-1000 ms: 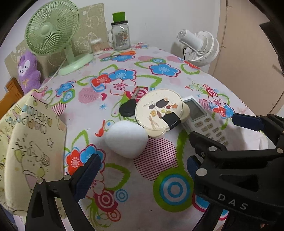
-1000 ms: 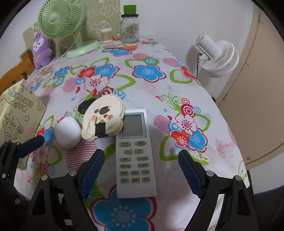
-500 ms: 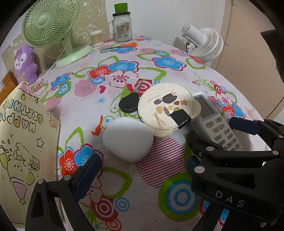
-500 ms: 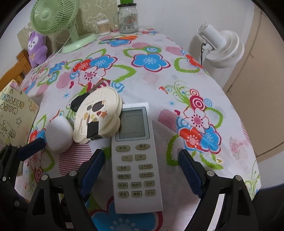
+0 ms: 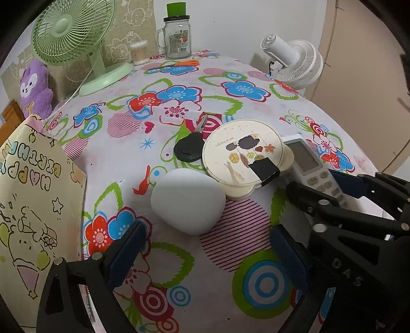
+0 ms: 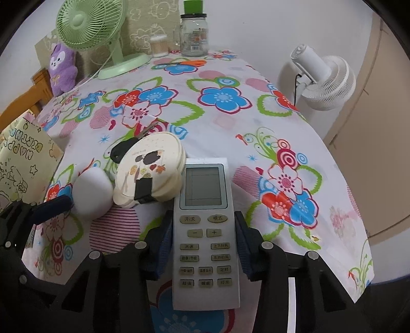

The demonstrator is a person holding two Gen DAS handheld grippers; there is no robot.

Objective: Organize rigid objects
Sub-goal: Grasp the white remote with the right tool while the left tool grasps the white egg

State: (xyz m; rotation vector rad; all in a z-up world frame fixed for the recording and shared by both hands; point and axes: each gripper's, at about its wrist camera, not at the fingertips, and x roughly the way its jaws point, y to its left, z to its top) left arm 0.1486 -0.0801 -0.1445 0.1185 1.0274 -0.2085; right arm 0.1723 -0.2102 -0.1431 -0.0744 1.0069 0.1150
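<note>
Left wrist view. Left gripper [image 5: 205, 248] low over the flowered cloth [image 5: 230, 105], fingers wide apart, nothing between them. Just ahead: one white stone [image 5: 188, 202], touching the front rim of one round cream tin [image 5: 246, 156]. Tin lid reads "let's begin", with a black tape strip at its near edge. One black key [image 5: 188, 151] pokes out from behind the tin on the left; metal blade points away. Remote [image 5: 311, 166] lies right of the tin, its lower half hidden by the right gripper [image 5: 328, 189], which enters from the right; "DAS" is moulded on the black frame. From here I cannot tell how tight that gripper sits. Left edge: a yellow card [image 5: 30, 205], "HAPPY BIRTH..." seen upside down.

Right wrist view. This one settles it: the right gripper's [image 6: 205, 243] two blue pads [image 6: 166, 240] press both long sides of the remote [image 6: 206, 230], clamped at the button rows. Remote lies flat, screen end beside the tin [image 6: 151, 169]. Twelve buttons counted; the top pair reads 开/关 and 模式, below them − and +. Left gripper tip [image 6: 51, 207] shows at left, next to the stone [image 6: 92, 192].

Far end of the table, both views: one green fan [image 6: 89, 23], one jar [image 6: 193, 35] with green cap, one swab tub [image 6: 159, 46], one orange-handled pair of scissors [image 6: 189, 62], one purple plush [image 6: 62, 69]. One white fan [image 6: 325, 79] stands off the table at right.
</note>
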